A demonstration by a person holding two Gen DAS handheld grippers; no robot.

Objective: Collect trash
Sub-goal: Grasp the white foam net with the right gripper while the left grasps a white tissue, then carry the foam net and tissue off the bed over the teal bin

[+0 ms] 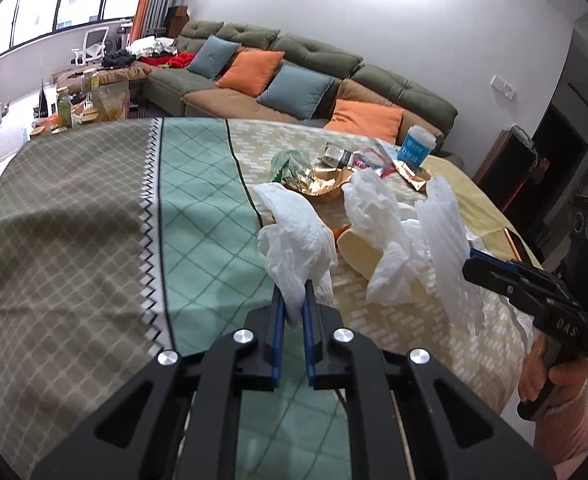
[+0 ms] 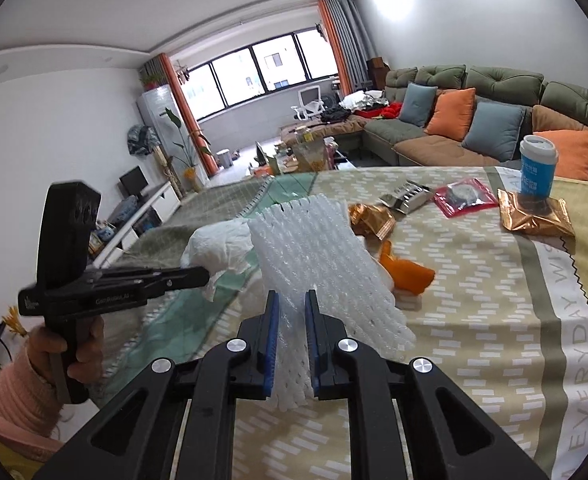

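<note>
My left gripper (image 1: 292, 300) is shut on a crumpled white tissue (image 1: 294, 236) and holds it above the tablecloth; it also shows in the right wrist view (image 2: 204, 276) with the tissue (image 2: 218, 250). My right gripper (image 2: 292, 300) is shut on a white foam fruit net (image 2: 317, 252), lifted off the table; the net (image 1: 449, 248) and the gripper (image 1: 471, 260) also show at the right of the left wrist view. More trash lies beyond: another white tissue (image 1: 377, 216), gold wrappers (image 2: 533, 212), a red packet (image 2: 463, 196), orange peel (image 2: 407, 272).
A blue and white paper cup (image 2: 537, 168) stands at the table's far right. The patterned tablecloth (image 1: 94, 208) covers the table. A sofa with orange and blue cushions (image 1: 301, 80) lies behind. A low table with bottles (image 1: 78, 104) stands far left.
</note>
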